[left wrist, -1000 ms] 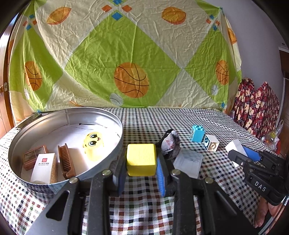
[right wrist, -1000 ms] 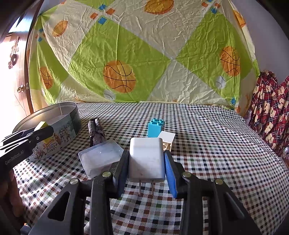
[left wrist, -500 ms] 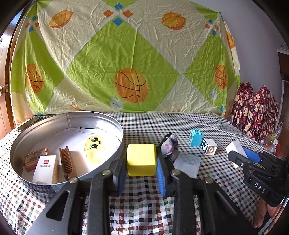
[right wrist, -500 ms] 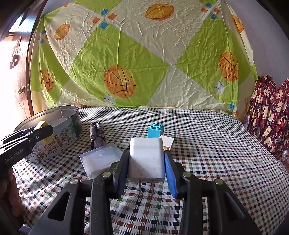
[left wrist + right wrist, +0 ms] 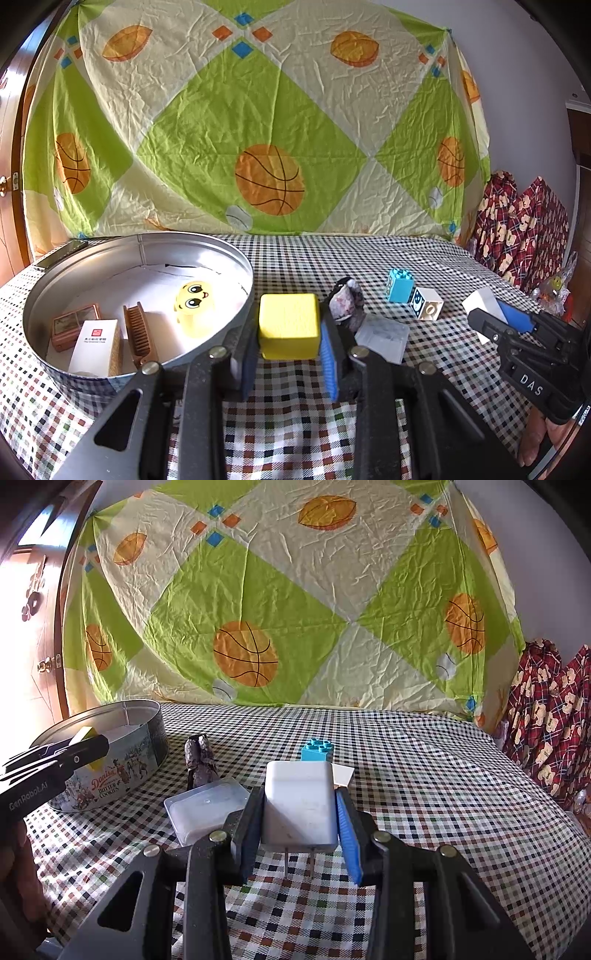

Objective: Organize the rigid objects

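My left gripper [image 5: 289, 332] is shut on a yellow cube [image 5: 289, 325], held just right of the round cookie tin [image 5: 207, 243]. The tin holds a yellow face toy [image 5: 194, 306], a wooden comb [image 5: 138, 334], a white box [image 5: 96, 347] and a small brown box [image 5: 72, 325]. My right gripper [image 5: 300, 816] is shut on a white plug adapter [image 5: 300, 805], its prongs pointing down above the checked tablecloth. The right gripper also shows at the right of the left wrist view [image 5: 491, 314], and the left gripper at the left of the right wrist view [image 5: 88, 747].
On the cloth lie a clear plastic lid [image 5: 208, 808], a dark mottled stone-like piece [image 5: 201, 760], a blue brick [image 5: 317, 751] and a white printed block [image 5: 426, 308]. A patterned sheet hangs behind the table. Red plaid fabric [image 5: 524, 229] is at the right.
Both grippers have risen slightly with their loads; the tin and table items sit lower in both views. Grips are unchanged.
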Action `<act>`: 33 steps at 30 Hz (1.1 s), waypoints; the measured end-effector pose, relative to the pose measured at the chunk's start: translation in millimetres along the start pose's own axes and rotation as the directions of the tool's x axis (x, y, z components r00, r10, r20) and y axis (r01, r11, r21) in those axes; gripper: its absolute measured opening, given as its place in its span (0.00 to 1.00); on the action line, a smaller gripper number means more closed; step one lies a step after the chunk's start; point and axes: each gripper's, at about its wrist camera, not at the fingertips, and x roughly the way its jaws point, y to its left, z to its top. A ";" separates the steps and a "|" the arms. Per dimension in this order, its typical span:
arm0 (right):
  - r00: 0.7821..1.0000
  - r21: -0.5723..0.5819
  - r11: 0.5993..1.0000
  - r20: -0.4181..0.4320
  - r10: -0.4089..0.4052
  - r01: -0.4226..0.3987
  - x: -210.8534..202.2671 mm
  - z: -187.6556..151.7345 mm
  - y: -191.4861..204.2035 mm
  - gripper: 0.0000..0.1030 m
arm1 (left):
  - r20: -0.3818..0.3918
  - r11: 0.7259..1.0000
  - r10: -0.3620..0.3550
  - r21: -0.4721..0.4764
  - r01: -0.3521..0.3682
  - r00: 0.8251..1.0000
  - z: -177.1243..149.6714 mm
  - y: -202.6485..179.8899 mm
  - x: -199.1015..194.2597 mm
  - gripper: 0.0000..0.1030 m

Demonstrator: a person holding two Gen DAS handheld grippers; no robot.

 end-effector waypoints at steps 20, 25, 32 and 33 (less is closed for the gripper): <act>0.999 -0.015 1.000 0.054 -0.009 0.010 -9.1 -1.6 1.4 0.39 | 0.052 1.000 -0.004 0.006 0.004 0.999 -0.5 -0.9 -9.2 0.27; 0.997 -0.014 1.000 0.070 -0.016 0.017 -11.4 -2.0 1.3 0.39 | 0.057 1.000 -0.003 0.008 0.003 0.998 -1.5 -1.5 -10.6 0.27; 0.996 -0.008 0.999 0.082 -0.031 0.032 -13.4 -2.1 0.5 0.39 | 0.053 1.000 -0.008 0.001 0.008 0.999 -0.8 -1.5 -10.7 0.27; 0.996 -0.006 0.999 0.083 -0.034 0.035 -13.7 -2.1 0.3 0.39 | 0.054 1.000 -0.008 0.000 0.008 0.999 -0.5 -1.7 -11.4 0.27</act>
